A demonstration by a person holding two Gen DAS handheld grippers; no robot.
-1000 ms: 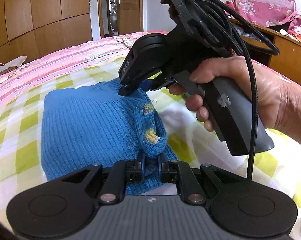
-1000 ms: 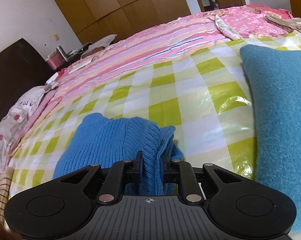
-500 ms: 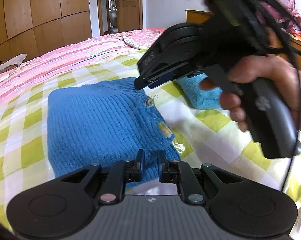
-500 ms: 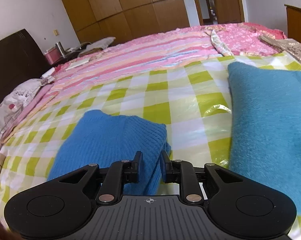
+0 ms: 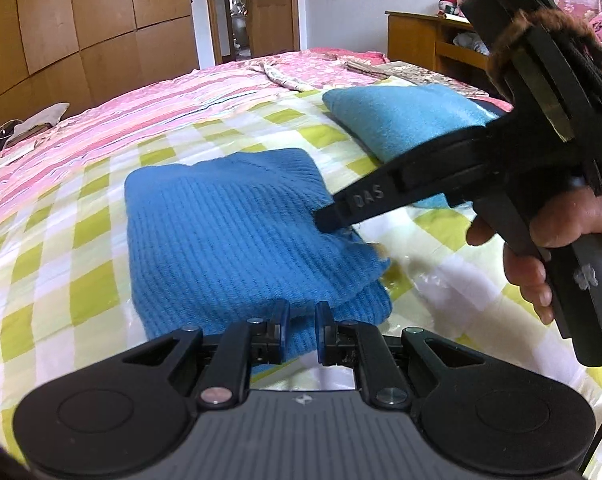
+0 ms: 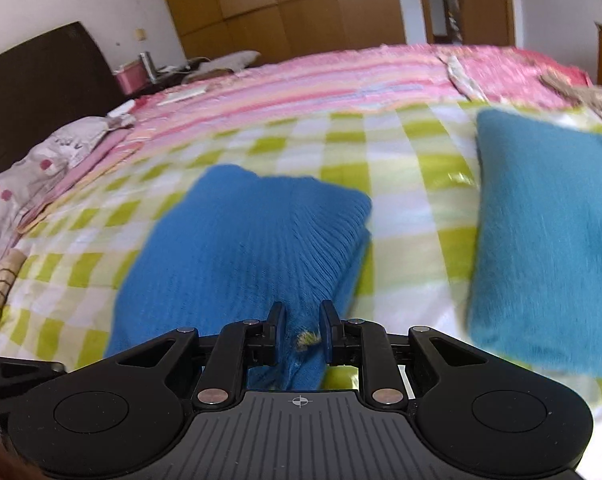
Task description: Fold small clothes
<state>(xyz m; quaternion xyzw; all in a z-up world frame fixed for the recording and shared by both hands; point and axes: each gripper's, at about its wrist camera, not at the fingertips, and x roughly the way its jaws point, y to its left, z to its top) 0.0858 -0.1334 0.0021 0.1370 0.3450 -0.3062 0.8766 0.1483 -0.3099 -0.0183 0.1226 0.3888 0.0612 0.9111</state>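
Observation:
A blue ribbed knit sweater (image 5: pixel 229 232) lies folded on the green-and-white checked sheet (image 5: pixel 61 280). My left gripper (image 5: pixel 299 332) is shut on its near edge, with blue knit between the fingers. In the left wrist view, a hand (image 5: pixel 561 232) holds my right gripper (image 5: pixel 327 222), whose tip sits on the sweater's right edge. In the right wrist view the right gripper (image 6: pixel 301 332) is shut on a fold of the sweater (image 6: pixel 241 248), and a small yellowish patch shows between the fingers.
A folded teal fuzzy garment (image 6: pixel 549 232) lies on the sheet to the right of the sweater. A pink striped bedspread (image 5: pixel 141 108) covers the far part of the bed. A dark headboard (image 6: pixel 33 80) stands at the left and a wooden desk (image 5: pixel 421 40) at the far right.
The right gripper has swung right and lower with the sweater's edge. The raised flap with its yellow patches now lies flatter, and the patches are mostly hidden. The left gripper stayed put.

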